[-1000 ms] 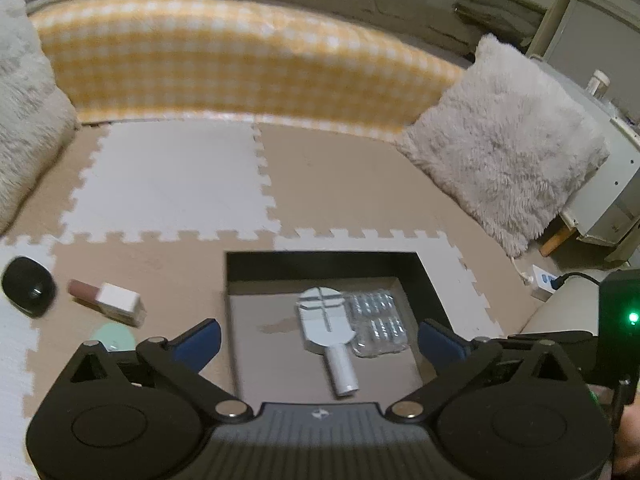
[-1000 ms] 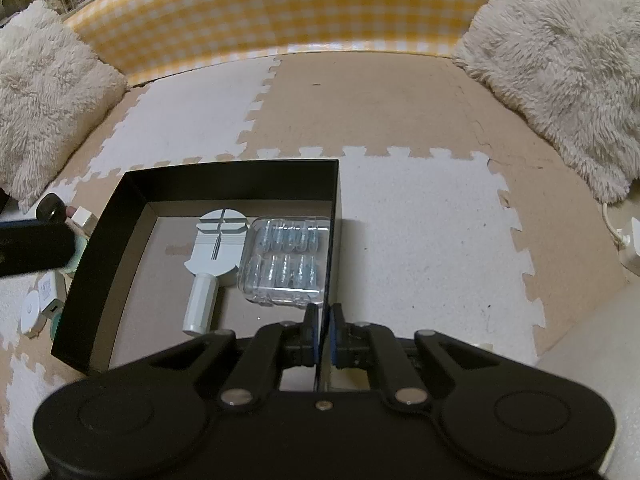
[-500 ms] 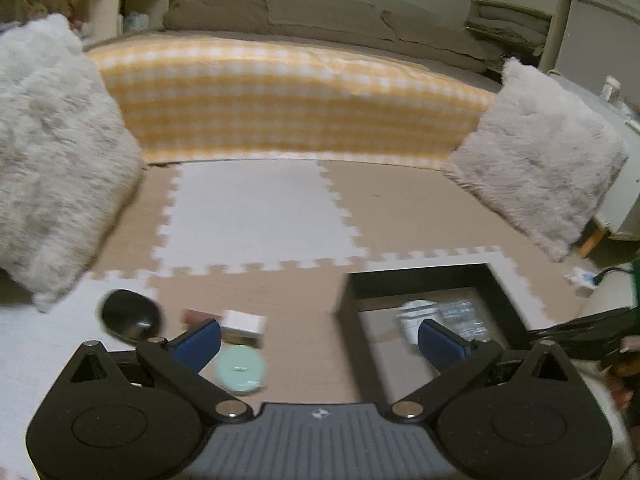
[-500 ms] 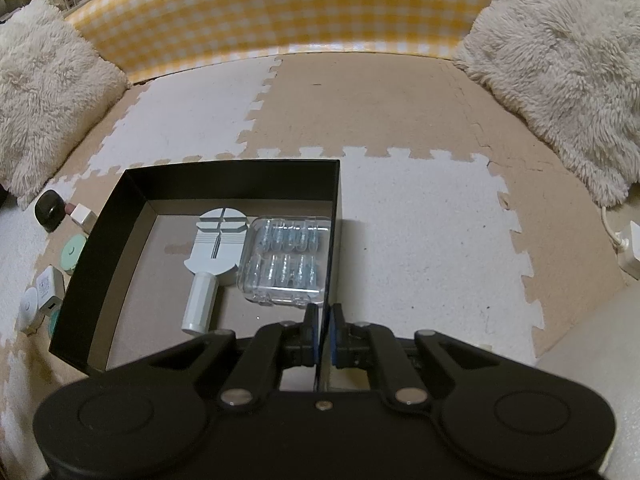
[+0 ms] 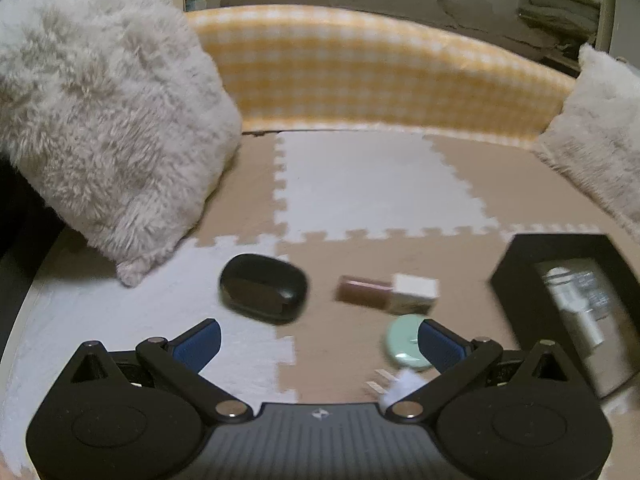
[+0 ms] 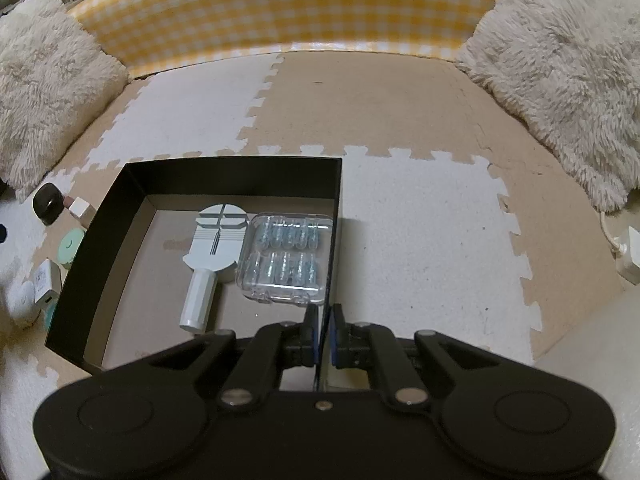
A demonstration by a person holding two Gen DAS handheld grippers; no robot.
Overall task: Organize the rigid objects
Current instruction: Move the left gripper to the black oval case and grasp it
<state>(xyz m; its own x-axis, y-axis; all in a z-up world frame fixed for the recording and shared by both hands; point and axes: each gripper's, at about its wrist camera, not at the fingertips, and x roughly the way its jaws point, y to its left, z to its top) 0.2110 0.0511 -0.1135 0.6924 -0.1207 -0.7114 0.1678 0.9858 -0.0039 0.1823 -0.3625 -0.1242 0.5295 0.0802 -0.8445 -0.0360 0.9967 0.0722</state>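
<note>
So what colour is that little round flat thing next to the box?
Mint green. The round disc shows best in the left wrist view, lying on the mat.

Left gripper (image 5: 319, 338) gapes wide (empty); right gripper (image 6: 323, 330) pinched closed.

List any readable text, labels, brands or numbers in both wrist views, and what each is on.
No readable words or numbers in either view.
Left gripper body: a small pale logo mark, no letters legible.
White charger: dark print on its face, too small to read.
Clear plastic case, white tool, black box: no print visible.
</note>
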